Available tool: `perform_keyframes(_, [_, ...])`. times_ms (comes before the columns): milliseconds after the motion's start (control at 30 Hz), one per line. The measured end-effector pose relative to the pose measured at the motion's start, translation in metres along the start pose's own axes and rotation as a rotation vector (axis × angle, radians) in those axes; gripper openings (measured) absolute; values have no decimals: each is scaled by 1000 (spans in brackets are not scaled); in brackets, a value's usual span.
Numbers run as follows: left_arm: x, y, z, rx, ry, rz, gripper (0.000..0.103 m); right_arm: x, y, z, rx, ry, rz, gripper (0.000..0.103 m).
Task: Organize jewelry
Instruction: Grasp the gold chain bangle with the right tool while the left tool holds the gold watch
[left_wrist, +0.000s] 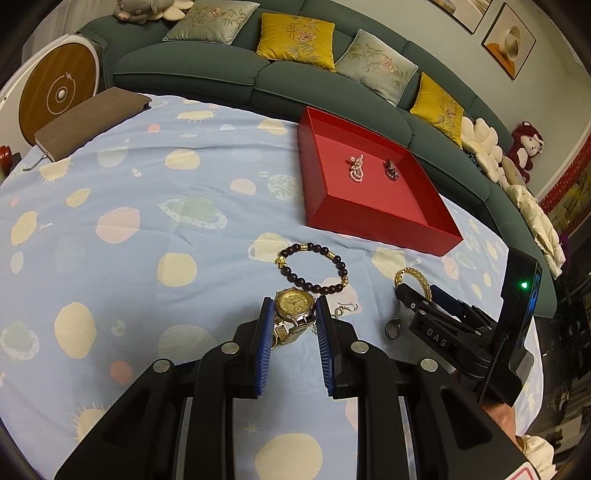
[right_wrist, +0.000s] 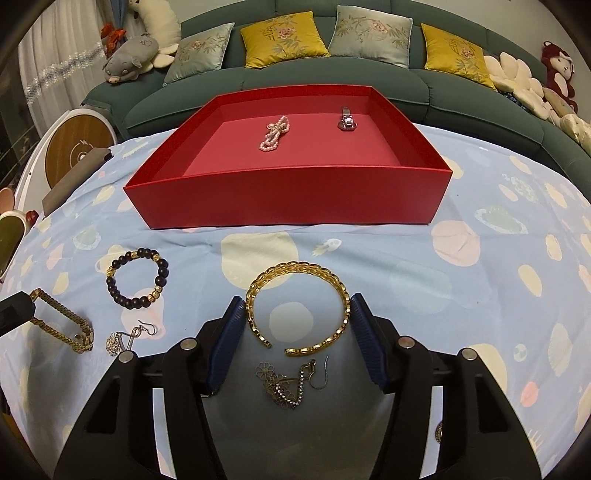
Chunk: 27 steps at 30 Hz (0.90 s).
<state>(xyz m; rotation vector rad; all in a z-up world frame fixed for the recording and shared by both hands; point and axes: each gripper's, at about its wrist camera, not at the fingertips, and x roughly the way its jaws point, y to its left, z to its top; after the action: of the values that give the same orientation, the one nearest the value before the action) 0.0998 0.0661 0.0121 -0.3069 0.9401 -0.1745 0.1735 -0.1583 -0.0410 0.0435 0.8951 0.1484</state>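
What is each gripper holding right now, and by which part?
Left gripper grips the gold watch by the sides of its case. Right gripper brackets the gold bangle; whether it grips cannot be told.

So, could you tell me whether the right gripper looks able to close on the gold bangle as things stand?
Probably yes. The right gripper already straddles the gold bangle, a finger on either side. Nothing lies between them, though the earrings sit just behind.

Beaded bracelet (right_wrist: 137, 278) left of bangle (right_wrist: 297, 309), both before tray (right_wrist: 288, 201)
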Motion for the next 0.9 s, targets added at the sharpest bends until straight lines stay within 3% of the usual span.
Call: perform_keyframes(900, [25, -78, 11, 112, 5, -53, 20, -72, -33, 3, 23, -108, 67, 56])
